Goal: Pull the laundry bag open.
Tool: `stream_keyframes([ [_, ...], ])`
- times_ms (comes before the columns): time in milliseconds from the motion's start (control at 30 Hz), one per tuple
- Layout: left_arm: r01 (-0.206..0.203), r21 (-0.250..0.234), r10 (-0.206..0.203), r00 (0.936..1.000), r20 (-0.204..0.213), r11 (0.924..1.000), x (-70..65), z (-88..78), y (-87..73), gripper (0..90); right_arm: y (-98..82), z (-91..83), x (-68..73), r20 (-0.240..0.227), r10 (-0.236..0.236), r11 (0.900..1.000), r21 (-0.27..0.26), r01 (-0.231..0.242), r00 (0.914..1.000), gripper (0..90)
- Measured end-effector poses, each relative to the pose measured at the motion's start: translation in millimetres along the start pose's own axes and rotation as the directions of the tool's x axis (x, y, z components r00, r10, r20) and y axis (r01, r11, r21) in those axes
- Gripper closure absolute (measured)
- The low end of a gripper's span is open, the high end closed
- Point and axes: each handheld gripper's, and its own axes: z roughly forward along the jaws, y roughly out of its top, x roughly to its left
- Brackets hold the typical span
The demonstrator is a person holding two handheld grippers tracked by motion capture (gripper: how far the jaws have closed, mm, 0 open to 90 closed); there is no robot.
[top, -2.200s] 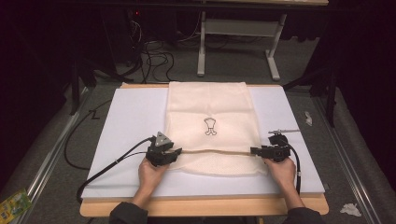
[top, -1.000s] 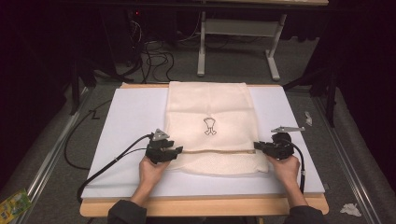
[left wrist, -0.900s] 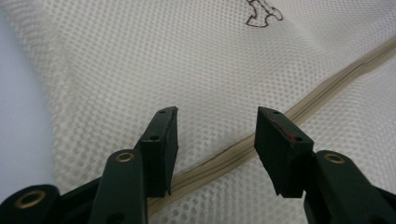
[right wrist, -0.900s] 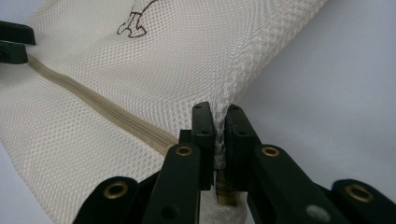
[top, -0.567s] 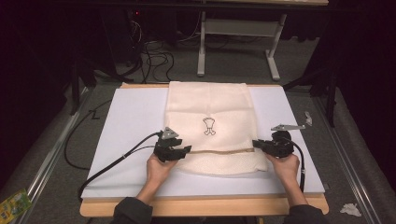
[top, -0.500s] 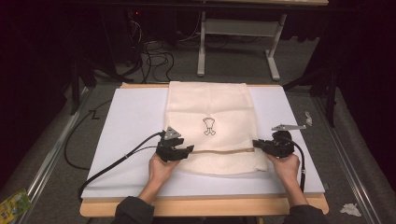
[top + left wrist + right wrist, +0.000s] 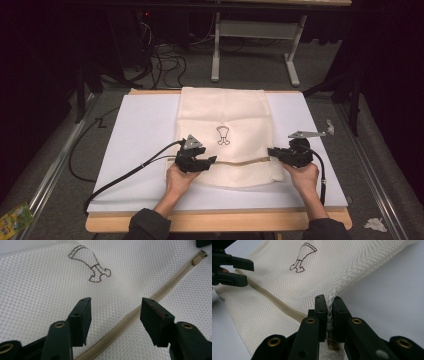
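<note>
Jaws spread and just widened with nothing between them, the left gripper hovers over the mesh bag, above its tan zipper near a small printed drawing. The right gripper has its jaws pressed together on the bag's edge at the zipper's end. The bag lies flat on the white board covering the table, between the person's hands.
</note>
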Motion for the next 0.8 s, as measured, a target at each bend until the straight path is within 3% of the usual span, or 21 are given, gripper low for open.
stream_keyframes([
  [367,-0.002,0.022,0.001,0.9990,0.044,0.9998,-7.9,4.8,-1.7,43.9,3.4,2.4,3.0,-0.045,-0.001,1.000,-0.007,0.000,0.9990,85.7],
  [500,-0.049,0.034,0.048,0.9985,0.027,0.9983,-17.2,8.6,1.4,43.9,5.8,3.5,4.6,-0.058,-0.002,1.000,-0.009,0.001,0.9983,85.7],
  [800,-0.070,0.040,0.068,0.9963,0.053,0.9967,-26.8,16.7,11.2,47.0,12.2,4.1,9.4,-0.069,-0.020,1.000,-0.008,0.019,0.9975,85.7],
])
